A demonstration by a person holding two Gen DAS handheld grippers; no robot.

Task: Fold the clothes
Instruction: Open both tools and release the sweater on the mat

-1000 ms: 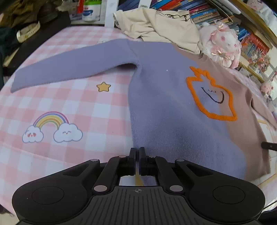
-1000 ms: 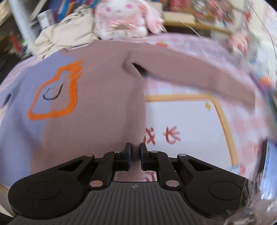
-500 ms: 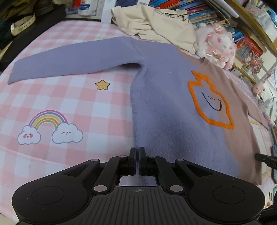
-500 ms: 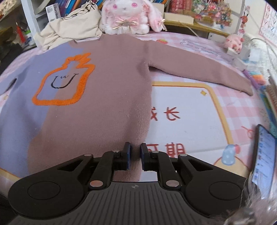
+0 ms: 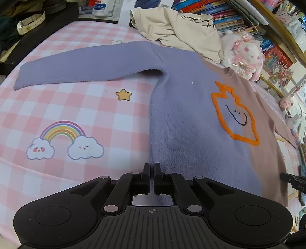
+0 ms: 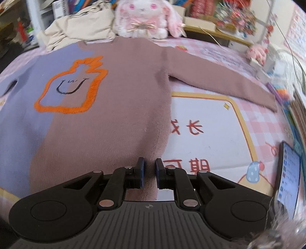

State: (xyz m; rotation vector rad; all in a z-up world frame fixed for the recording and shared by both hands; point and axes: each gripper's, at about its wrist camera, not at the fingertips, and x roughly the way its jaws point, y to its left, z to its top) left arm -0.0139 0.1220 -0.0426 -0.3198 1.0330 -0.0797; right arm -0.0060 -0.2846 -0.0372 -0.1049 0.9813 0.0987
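Black left gripper [image 5: 152, 168]: jaws pinched on lilac hem corner of sweater [image 5: 187, 118]. Right gripper [image 6: 149, 164]: narrow gap, mauve hem edge between pads, grip cannot tell. Sweater flat, face up, sleeves spread, on pink checked cover [image 5: 63, 107]. Cream garment [image 5: 172, 28], plush rabbit [image 6: 143, 17] beyond collar. Phone [image 6: 288, 172] far right.

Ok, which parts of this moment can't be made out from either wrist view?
- Sweater hem, both views: hidden behind each gripper's body.
- Left gripper: looks shut on the hem, but the grip itself is hidden.
- Right gripper: slightly apart; whether it pinches fabric is unclear.
- Phone screen, right view: too small and blurred to read.
- Brown cuff, right view: blurred.
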